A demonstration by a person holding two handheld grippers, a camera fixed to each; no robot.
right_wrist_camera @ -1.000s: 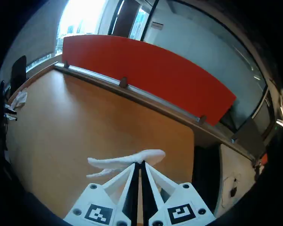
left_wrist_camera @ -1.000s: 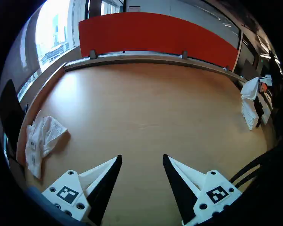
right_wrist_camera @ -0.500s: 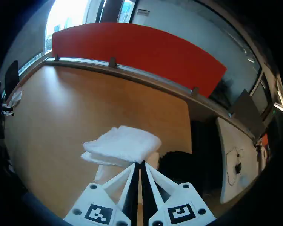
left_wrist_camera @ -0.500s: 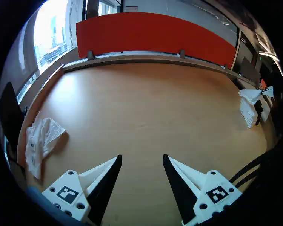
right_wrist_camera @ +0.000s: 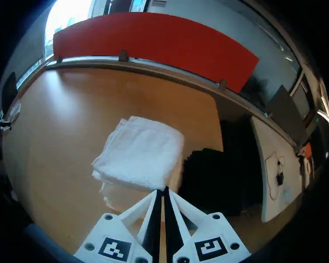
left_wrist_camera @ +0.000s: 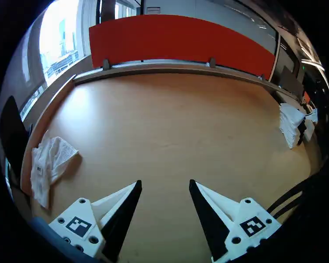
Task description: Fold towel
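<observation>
Our left hand-held gripper (left_wrist_camera: 164, 181) is spread. Our right hand-held gripper (right_wrist_camera: 163, 192) is pressed together at the folded towel (right_wrist_camera: 140, 153). We judge it soft and light, best pinched by a corner.

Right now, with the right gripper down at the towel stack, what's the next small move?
Probably open the right gripper and back off. Its jaws seem shut on the near edge of the folded towel, which already lies flat on the towel stack at the edge of the table.
</observation>
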